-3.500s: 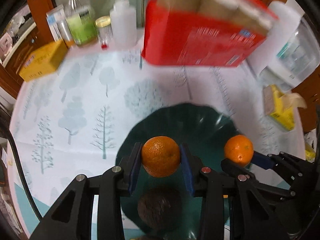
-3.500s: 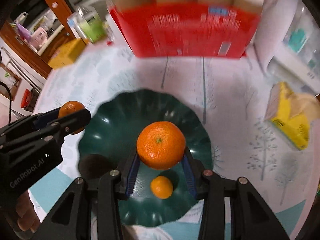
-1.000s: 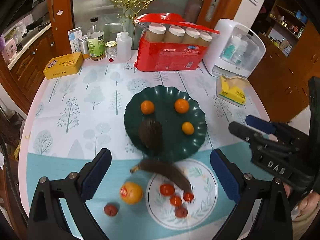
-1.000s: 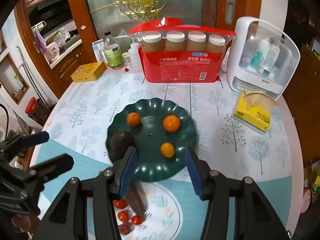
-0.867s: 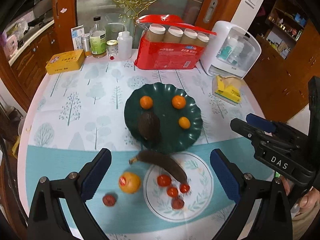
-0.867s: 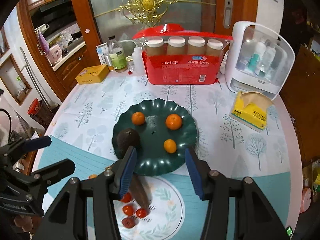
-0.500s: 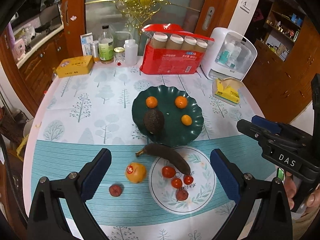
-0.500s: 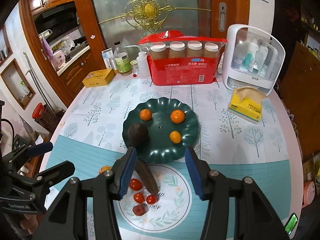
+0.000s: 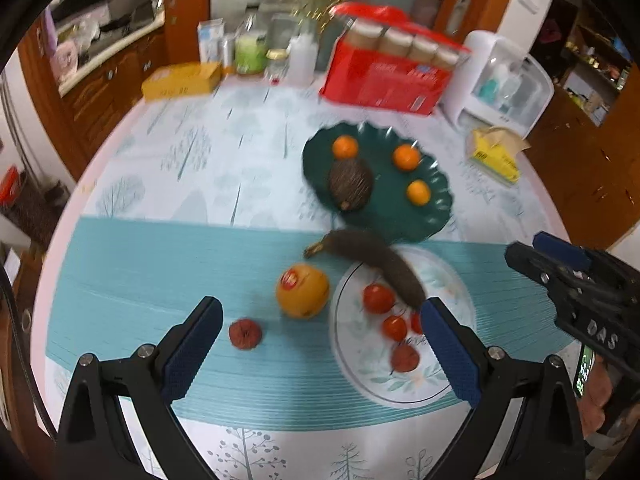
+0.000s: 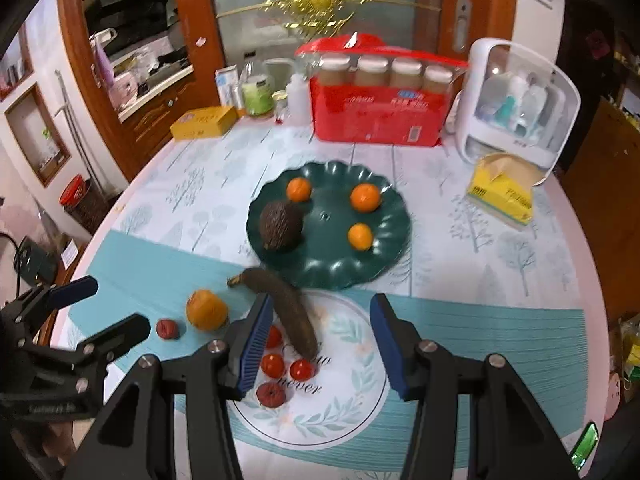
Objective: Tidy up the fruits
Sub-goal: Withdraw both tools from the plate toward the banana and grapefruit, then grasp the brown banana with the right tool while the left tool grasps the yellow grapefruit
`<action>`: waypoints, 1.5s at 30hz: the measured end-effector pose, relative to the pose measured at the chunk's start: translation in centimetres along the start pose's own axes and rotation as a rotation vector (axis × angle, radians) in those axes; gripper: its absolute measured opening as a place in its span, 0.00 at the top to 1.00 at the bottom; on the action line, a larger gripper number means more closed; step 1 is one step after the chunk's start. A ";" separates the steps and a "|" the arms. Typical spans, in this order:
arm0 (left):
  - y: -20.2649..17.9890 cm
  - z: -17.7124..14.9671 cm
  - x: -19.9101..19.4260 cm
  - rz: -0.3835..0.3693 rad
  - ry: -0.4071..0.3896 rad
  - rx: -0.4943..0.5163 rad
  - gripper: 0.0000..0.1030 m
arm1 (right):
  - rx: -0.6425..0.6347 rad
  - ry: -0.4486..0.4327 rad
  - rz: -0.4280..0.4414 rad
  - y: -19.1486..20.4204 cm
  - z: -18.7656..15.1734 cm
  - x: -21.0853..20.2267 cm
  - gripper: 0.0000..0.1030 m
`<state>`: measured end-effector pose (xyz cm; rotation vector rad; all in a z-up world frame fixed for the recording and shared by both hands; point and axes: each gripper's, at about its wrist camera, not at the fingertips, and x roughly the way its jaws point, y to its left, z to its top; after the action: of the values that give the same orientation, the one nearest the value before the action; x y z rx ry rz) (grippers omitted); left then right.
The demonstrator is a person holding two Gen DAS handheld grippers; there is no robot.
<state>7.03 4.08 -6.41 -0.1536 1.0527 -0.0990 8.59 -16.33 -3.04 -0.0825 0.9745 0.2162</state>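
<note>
A dark green scalloped plate [image 10: 376,264] holds three small oranges [image 10: 365,197] and a dark avocado [image 10: 280,224]; the plate also shows in the left wrist view [image 9: 436,216]. A white plate [image 10: 352,384] holds several small red fruits [image 10: 273,364] and the end of a blackened banana [image 10: 282,304]. A large orange [image 9: 303,290] and a dark red fruit [image 9: 245,333] lie on the cloth left of it. My left gripper [image 9: 320,344] is wide open and empty above them. My right gripper [image 10: 316,340] is open and empty above the white plate.
A red box of jars [image 10: 380,114], a white cabinet [image 10: 520,108], a yellow tissue pack [image 10: 502,198], a yellow tin [image 10: 204,122] and bottles [image 10: 256,96] stand along the table's far side. The round table's edge [image 10: 120,200] curves at left.
Both grippers let go of their oranges onto the green plate and pulled back high. Since half a second ago the left gripper has swung left and down toward the large orange.
</note>
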 end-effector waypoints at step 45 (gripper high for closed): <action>1.9 1.1 14.1 0.023 0.166 -0.068 0.20 | -0.117 0.238 0.190 2.6 0.0 16.8 0.57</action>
<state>15.00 3.85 -18.30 -0.1979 1.2241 -0.0558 17.12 -11.41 -16.92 -0.1245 1.2071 0.4462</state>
